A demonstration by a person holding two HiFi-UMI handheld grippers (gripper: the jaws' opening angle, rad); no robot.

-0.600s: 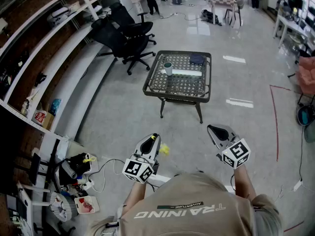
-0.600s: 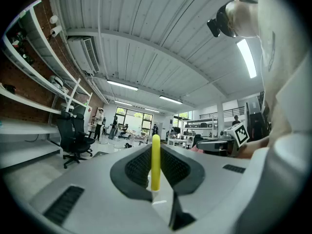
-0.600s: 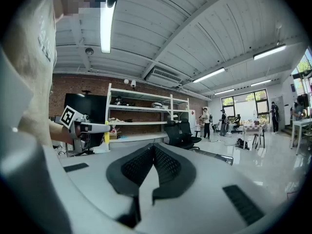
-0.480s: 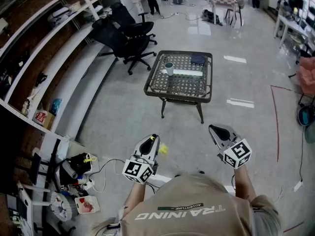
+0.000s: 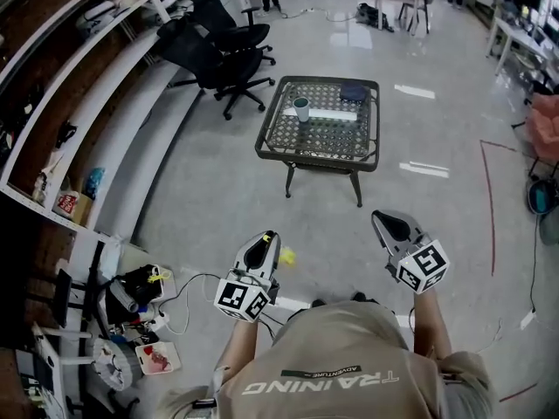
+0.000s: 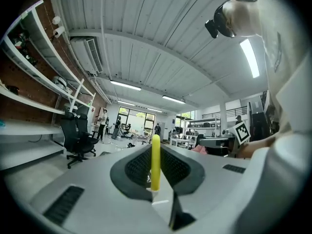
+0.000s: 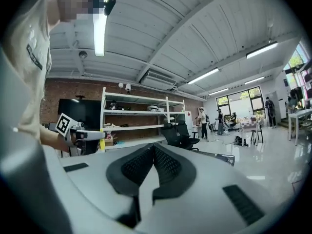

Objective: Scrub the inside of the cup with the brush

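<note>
Left gripper [image 5: 262,250] clenched on slim yellow plastic brush [image 6: 155,162]; right gripper [image 5: 390,227] closed, empty. Pale teal cup [image 5: 301,109] stands unheld on dark wicker table [image 5: 278,147], well ahead. Risk: scrubbed unsteadied, it would likely topple.

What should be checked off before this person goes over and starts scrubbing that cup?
1. Brush held: ok. The left gripper is shut on the yellow brush.
2. Other gripper free: ok. The right gripper is shut with nothing between its jaws.
3. Cup upright: ok. The cup stands on the table, towards its far left side.
4. Cup within reach: not ok. The table stands well ahead of both grippers, across the floor.
5. Cup's inside ready for scrubbing: cannot tell. It is too small in the head view to see into.
</note>
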